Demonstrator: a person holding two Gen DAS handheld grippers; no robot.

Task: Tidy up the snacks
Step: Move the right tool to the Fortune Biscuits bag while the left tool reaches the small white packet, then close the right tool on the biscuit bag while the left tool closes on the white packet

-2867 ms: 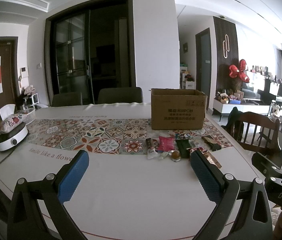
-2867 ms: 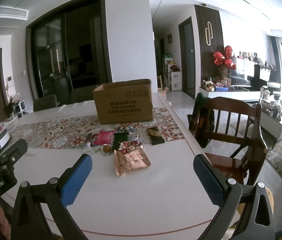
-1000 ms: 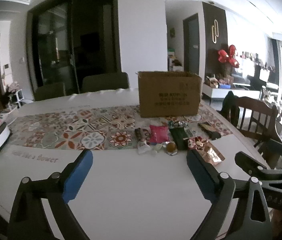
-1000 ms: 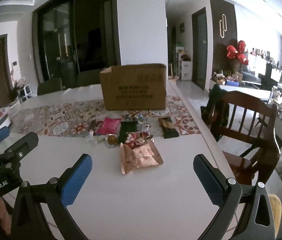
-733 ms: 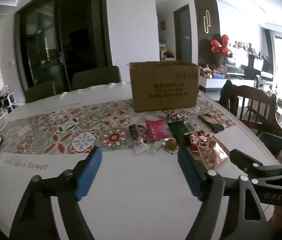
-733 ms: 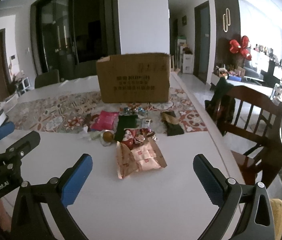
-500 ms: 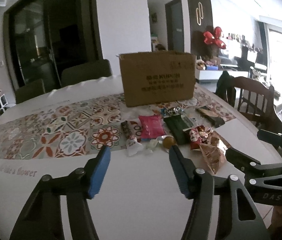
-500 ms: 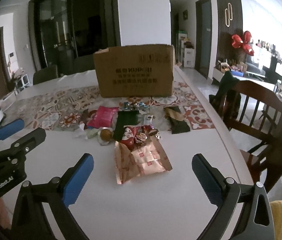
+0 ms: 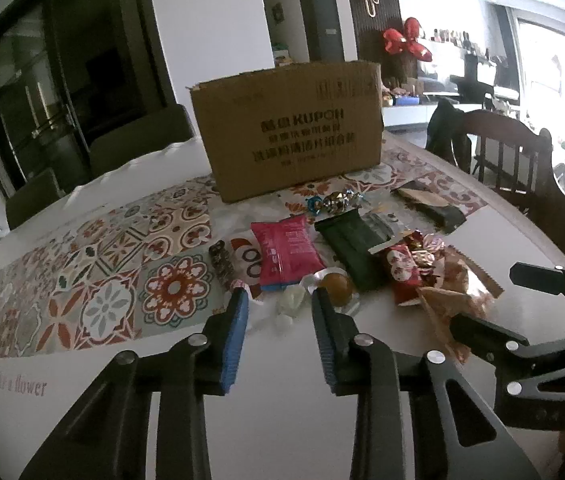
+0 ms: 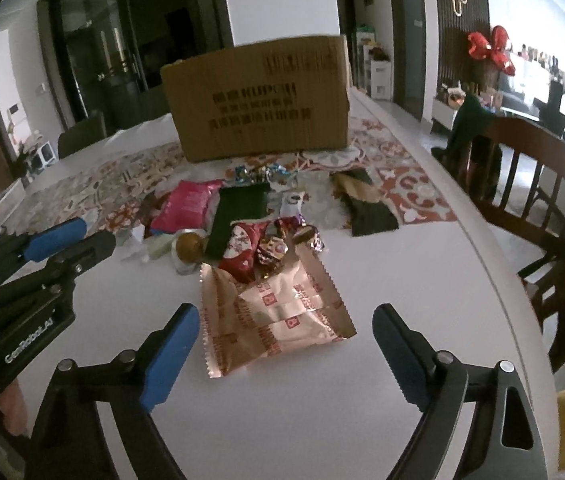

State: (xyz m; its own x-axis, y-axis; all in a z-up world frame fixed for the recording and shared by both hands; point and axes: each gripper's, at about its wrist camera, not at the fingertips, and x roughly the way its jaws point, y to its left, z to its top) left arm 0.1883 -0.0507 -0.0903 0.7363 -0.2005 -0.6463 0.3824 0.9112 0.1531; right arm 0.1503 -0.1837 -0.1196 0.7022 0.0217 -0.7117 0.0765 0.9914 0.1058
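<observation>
A pile of snacks lies on the white table [image 10: 422, 280] in front of a brown cardboard box [image 9: 290, 128]. My left gripper [image 9: 280, 308] hovers low over the pile's near edge. Its jaws are closing, with a small pale wrapped candy [image 9: 292, 302] between the tips and no pad touching it. Beside it sit a round brown sweet [image 9: 336, 286], a pink packet [image 9: 284, 254] and a dark green packet [image 9: 352, 248]. My right gripper [image 10: 284, 318] stands wide, its jaws closing slowly around a copper foil packet [image 10: 278, 312] that lies flat between the pads, untouched.
A patterned runner [image 9: 102, 264] crosses the table under the box. A wooden chair [image 10: 522, 184] stands close to the table's curved right edge. Dark chairs [image 9: 134, 144] stand behind the table at the far side. The two grippers are side by side, left gripper [image 10: 58, 244] beside the right.
Both grippers have moved forward and down toward the snack pile. The left jaws have narrowed a lot. The right jaws have narrowed slightly.
</observation>
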